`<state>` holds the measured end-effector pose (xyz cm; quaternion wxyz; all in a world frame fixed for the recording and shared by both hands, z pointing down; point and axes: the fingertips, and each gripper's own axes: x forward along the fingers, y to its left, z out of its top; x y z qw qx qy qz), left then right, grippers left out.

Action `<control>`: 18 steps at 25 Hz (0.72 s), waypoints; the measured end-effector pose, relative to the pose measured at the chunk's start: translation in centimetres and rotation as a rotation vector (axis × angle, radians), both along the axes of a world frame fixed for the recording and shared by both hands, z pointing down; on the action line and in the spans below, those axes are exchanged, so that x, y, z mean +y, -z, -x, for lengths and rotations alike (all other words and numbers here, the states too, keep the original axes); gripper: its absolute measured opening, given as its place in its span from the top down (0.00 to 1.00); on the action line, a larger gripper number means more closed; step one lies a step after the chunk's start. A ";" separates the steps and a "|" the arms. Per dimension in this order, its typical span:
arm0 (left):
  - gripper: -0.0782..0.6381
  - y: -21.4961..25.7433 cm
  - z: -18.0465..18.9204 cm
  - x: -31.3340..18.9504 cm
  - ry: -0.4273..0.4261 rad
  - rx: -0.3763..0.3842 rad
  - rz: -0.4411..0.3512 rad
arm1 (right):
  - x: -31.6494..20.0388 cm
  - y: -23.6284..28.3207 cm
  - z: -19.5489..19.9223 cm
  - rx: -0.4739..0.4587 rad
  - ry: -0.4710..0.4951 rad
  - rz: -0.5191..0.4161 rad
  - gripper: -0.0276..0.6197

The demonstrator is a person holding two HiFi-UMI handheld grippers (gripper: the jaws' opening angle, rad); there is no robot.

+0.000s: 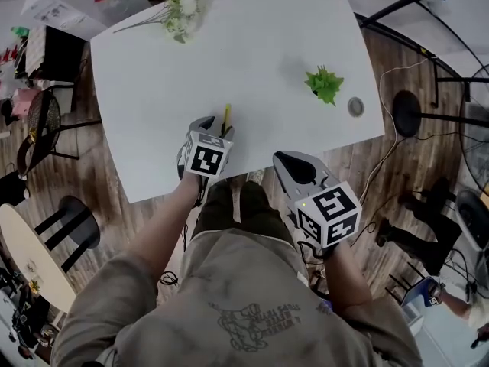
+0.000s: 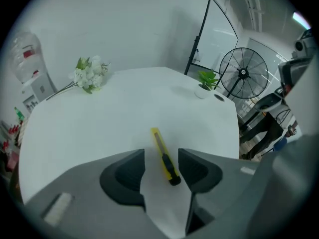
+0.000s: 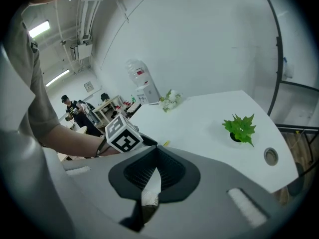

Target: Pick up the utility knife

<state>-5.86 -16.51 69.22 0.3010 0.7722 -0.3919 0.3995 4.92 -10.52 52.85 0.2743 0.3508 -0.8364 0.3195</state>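
A yellow utility knife (image 2: 165,156) with a black end lies flat on the white table (image 2: 124,113), pointing away from me. My left gripper (image 2: 161,167) is open, its two dark jaws on either side of the knife's black near end, close but not touching it. In the head view the knife (image 1: 226,116) shows just beyond the left gripper (image 1: 213,129) near the table's front edge. My right gripper (image 1: 296,164) hangs off the table's front edge over the floor; its jaws are shut with nothing between them (image 3: 155,171).
A bunch of white flowers (image 1: 182,10) lies at the far left of the table (image 1: 252,44). A small green plant (image 1: 325,84) and a round grey disc (image 1: 356,106) sit at the right. Chairs, a fan (image 2: 242,74) and cables surround the table.
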 end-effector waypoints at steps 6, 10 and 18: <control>0.64 -0.5 0.2 -0.2 -0.051 -0.047 -0.031 | 0.0 -0.5 0.7 -0.025 -0.003 0.022 0.91; 0.71 -0.7 0.6 -0.6 -0.044 -0.047 -0.032 | 0.2 -1.0 0.7 -0.049 -0.024 0.045 0.91; 0.80 0.1 1.4 -0.4 -0.012 -0.007 -0.004 | -0.2 0.2 0.6 -0.057 -0.055 0.006 0.91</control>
